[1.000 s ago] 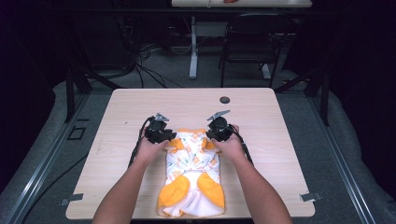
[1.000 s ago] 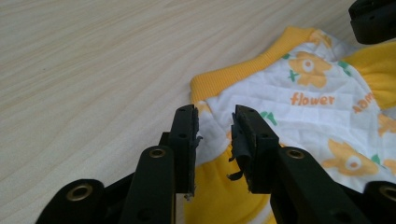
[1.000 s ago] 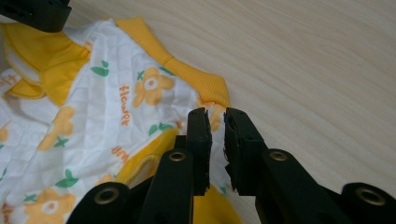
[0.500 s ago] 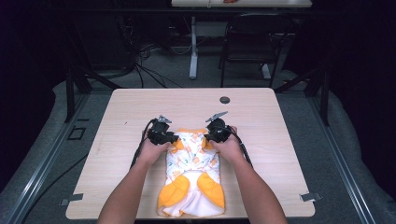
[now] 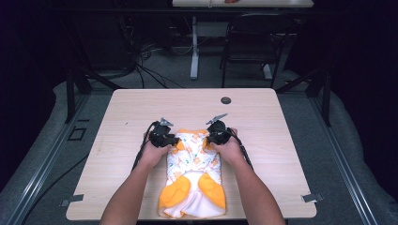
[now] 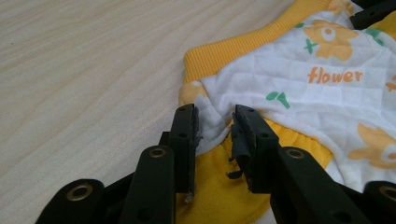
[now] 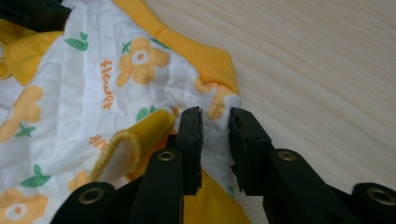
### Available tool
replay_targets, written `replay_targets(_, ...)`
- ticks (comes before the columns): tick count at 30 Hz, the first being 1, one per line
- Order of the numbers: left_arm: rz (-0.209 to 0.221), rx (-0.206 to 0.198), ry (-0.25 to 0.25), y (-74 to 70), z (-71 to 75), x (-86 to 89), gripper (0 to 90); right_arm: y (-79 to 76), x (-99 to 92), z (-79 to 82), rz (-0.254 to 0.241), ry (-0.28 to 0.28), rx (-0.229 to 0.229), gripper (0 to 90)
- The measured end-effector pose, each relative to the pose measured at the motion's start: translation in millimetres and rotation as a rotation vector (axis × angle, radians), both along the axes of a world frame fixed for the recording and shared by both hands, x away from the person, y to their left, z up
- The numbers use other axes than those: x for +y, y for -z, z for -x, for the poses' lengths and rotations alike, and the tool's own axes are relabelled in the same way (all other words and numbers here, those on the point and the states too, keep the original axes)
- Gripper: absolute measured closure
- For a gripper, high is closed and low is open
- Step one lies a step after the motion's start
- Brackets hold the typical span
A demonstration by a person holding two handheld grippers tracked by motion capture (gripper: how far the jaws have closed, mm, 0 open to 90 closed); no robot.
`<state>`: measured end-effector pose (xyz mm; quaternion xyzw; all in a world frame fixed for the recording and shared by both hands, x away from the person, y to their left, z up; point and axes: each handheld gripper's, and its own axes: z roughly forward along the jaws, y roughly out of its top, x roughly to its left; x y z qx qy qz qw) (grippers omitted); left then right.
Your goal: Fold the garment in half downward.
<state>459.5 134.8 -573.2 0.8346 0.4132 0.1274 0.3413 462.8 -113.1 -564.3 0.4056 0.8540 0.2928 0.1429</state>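
A white quilted baby garment (image 5: 192, 159) with orange flowers and yellow trim lies flat on the wooden table (image 5: 141, 108). My left gripper (image 5: 176, 139) is at its far left corner and my right gripper (image 5: 208, 137) at its far right corner. In the left gripper view, white fabric of the garment (image 6: 299, 93) fills the gap of the left gripper (image 6: 215, 119), whose jaws have just been closing on it. In the right gripper view, the right gripper (image 7: 215, 119) pinches a white fold of the garment (image 7: 93, 93) beside the yellow ribbed band; its jaws have also just been closing.
A small black round disc (image 5: 226, 100) sits near the table's far edge. Bare wood surrounds the garment to the left, right and far side. Behind the table are a dark chair (image 5: 248, 47), cables and another desk's leg (image 5: 194, 51).
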Motion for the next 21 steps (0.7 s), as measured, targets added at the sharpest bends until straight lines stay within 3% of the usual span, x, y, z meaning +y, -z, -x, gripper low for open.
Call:
replay_targets(11,0.010,0.018,-0.002,-0.7,-0.8,0.2,80.3,0.8,-0.4,0.6,0.008,-0.002,0.013,87.6)
replay_targets(15,0.008,0.028,0.011,-1.8,-0.7,0.8,81.6,0.5,1.0,1.8,0.002,0.000,0.014,88.5)
replay_targets(16,0.003,0.028,0.017,-2.3,-0.7,1.0,81.8,-1.0,0.0,1.4,0.024,-0.014,0.021,88.6)
replay_targets(21,0.022,0.022,0.001,-4.9,-1.5,2.4,81.9,-3.2,-1.1,2.2,0.014,-0.013,0.011,89.0)
